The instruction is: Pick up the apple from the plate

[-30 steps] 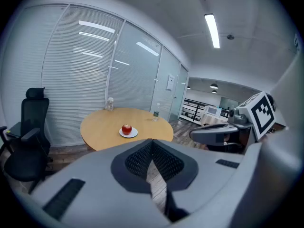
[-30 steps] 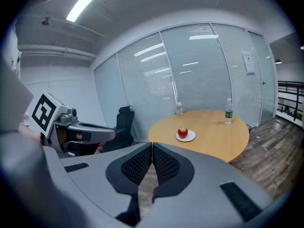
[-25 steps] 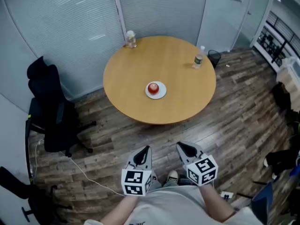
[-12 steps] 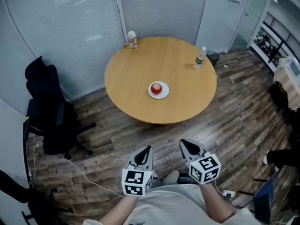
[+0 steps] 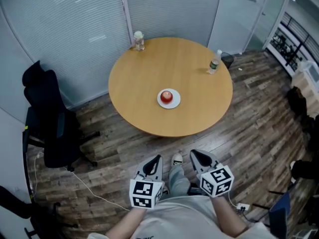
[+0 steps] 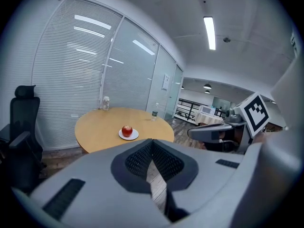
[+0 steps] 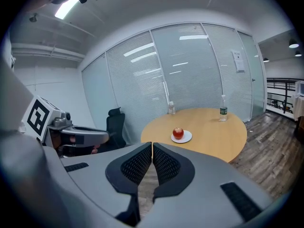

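A red apple [image 5: 166, 95] sits on a small white plate [image 5: 175, 102] near the middle of the round wooden table [image 5: 144, 68]. The grey left gripper [image 5: 155, 159] and the grey right gripper [image 5: 195, 155] hang side by side well away from it, both with jaws pressed together and nothing in them
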Action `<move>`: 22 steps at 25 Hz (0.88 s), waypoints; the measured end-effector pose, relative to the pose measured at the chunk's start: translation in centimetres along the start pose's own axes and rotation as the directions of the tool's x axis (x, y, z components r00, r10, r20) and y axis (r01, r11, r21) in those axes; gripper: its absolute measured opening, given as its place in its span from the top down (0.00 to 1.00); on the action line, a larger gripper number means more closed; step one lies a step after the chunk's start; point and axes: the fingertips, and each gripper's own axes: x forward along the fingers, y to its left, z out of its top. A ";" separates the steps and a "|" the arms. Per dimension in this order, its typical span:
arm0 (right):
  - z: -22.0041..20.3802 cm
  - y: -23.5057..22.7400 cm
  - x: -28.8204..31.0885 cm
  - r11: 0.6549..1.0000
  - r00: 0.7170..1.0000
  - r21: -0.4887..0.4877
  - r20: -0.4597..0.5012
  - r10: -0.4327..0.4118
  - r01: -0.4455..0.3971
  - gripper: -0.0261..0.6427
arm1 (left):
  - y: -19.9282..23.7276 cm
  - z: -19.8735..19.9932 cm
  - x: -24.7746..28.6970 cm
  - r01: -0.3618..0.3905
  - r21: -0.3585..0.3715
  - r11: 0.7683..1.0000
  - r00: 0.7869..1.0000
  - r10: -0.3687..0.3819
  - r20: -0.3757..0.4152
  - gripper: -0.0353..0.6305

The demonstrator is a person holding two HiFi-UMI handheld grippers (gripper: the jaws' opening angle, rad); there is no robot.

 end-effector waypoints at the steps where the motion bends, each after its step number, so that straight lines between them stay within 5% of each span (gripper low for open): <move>1: 0.3 -0.5 0.7 1.000 1.000 0.001 -0.001 0.005 -0.005 0.91 | 0.4 0.3 0.8 -0.006 -0.002 1.000 1.000 0.006 -0.003 0.94; 17: 9.1 -13.1 12.6 0.998 0.998 -0.012 -0.010 0.060 -0.060 0.91 | 5.7 8.8 16.1 -0.069 -0.020 0.997 0.997 0.069 -0.018 0.94; 22: 10.1 -15.2 14.9 0.996 0.996 -0.021 -0.024 0.087 -0.088 0.91 | 6.0 10.5 18.6 -0.107 0.025 0.994 0.994 0.107 -0.002 0.94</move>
